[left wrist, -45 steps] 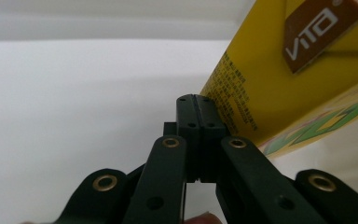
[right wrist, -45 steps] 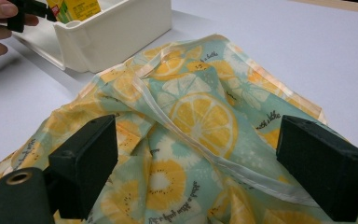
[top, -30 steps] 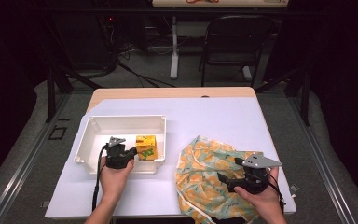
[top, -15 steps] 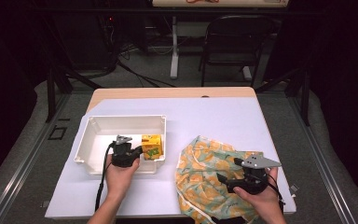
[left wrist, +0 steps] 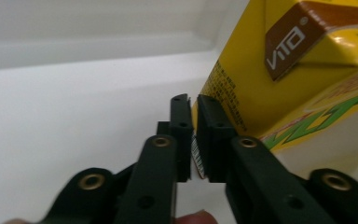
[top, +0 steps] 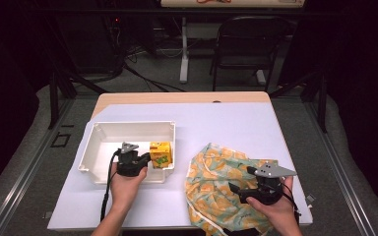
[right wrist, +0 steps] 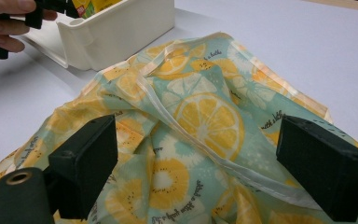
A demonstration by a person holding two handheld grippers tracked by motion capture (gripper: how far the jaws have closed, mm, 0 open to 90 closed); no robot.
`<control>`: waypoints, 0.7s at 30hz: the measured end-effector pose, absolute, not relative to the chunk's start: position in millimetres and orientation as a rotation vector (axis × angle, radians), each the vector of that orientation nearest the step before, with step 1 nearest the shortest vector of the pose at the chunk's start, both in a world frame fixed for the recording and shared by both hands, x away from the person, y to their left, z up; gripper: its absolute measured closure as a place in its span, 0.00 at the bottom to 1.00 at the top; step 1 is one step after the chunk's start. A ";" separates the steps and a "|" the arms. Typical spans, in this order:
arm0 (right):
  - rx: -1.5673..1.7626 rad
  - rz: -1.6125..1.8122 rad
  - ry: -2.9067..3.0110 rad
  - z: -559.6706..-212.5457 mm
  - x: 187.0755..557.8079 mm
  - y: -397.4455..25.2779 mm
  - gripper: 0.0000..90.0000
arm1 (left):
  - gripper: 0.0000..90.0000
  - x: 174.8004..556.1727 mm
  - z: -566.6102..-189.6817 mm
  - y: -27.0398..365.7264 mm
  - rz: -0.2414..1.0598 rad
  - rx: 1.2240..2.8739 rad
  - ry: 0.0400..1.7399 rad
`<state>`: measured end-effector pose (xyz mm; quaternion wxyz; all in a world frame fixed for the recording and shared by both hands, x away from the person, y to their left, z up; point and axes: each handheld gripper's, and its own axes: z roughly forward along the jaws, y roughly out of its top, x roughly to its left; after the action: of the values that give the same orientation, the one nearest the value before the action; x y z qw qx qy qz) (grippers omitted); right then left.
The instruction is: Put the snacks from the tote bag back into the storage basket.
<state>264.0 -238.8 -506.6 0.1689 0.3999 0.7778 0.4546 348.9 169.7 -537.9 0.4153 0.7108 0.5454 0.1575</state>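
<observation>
White bin [top: 128, 130]: L gripper [left wrist: 193, 135] fingers pinch "VITA" carton [left wrist: 279, 70]; R gripper [right wrist: 196, 163] fingers spread over lemon-print bag [right wrist: 205, 116].

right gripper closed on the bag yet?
No, in the right gripper view the right gripper has its jaws wide apart above the lemon-print bag, with cloth showing between them.

Both grippers are matte black. The left gripper [left wrist: 193, 135] has slim jaws with brass-ringed screw holes and a black cable trailing behind. The right gripper [right wrist: 205, 163] has blocky square pads and carries a grey three-cornered plate. Forearms are bare.
</observation>
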 end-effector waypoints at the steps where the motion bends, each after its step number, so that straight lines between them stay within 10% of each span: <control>1: 1.136 1.290 2.212 -506.6 264.1 -239.0 0.13 | 0.87 347.3 -537.1 172.4 0.388 1.769 1.367; 21: 1.144 1.290 2.207 -507.6 265.0 -238.2 0.13 | 0.08 301.7 -513.7 215.1 0.367 1.748 1.217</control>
<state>265.0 -238.2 -507.6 0.1699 0.4025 0.7766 0.4538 301.7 215.1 -513.7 0.4707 0.7135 0.4969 0.1499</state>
